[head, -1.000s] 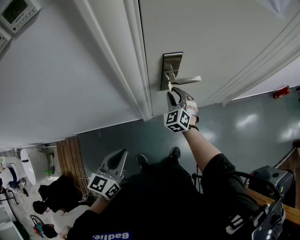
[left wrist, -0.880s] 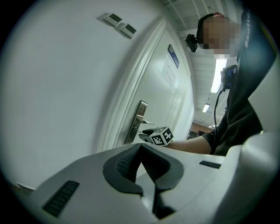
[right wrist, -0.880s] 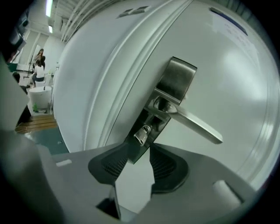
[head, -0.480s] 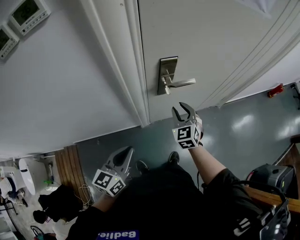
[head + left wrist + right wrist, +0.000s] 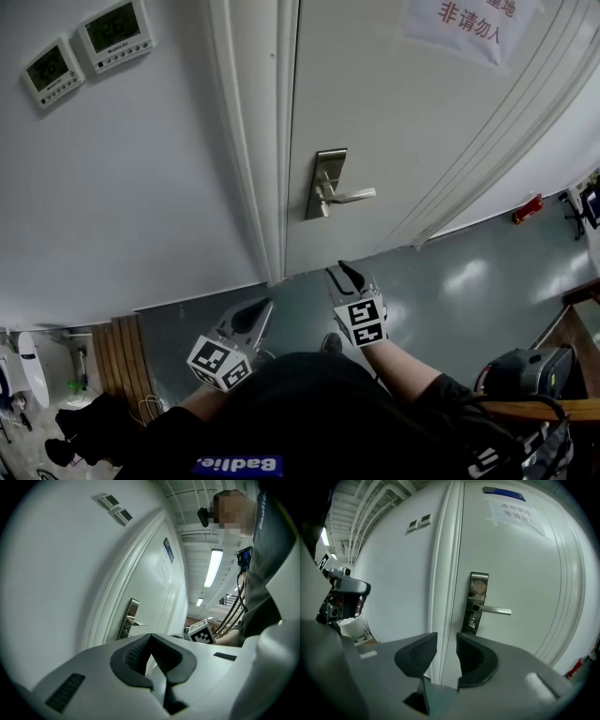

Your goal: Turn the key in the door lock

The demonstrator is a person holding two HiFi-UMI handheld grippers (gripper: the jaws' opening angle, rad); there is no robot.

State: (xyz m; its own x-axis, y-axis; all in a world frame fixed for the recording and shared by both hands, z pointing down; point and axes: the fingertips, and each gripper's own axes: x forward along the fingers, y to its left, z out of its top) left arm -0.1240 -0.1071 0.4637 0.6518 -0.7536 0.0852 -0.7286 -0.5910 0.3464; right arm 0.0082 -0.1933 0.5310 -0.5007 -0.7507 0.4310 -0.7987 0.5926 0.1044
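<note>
Backing off, R gripper (image 5: 342, 274): pulling away from the door (image 5: 422, 141) toward the person. A sec ago its tips were sitting right under the handle (image 5: 354, 196) at the lock plate (image 5: 325, 183). Now it's hanging well apart from both, lower in head view.
R jaws: standing spread, nothing btwn them. They have just been opening, i.e. letting go of whatever they were on at the lock.
Key (image 5: 471, 622): looking like a small piece sitting in the keyhole just below the handle, per right gripper view. Too small in head view to read its angle.
L gripper (image 5: 255, 311): hanging low by the person, well apart from the door. Jaws pressing together, pinching nothing; not taking part.
Head view: tilting up vs. a sec ago, so wall displays (image 5: 114, 33) are sitting further into frame and a paper notice (image 5: 464, 23) is showing on the door.
Door: seeming shut against its frame, handle lying level.
Meaning for task: release + retreat is suggesting the turn is finished, or the hand is resetting for another twist. Can't tell which from here.
</note>
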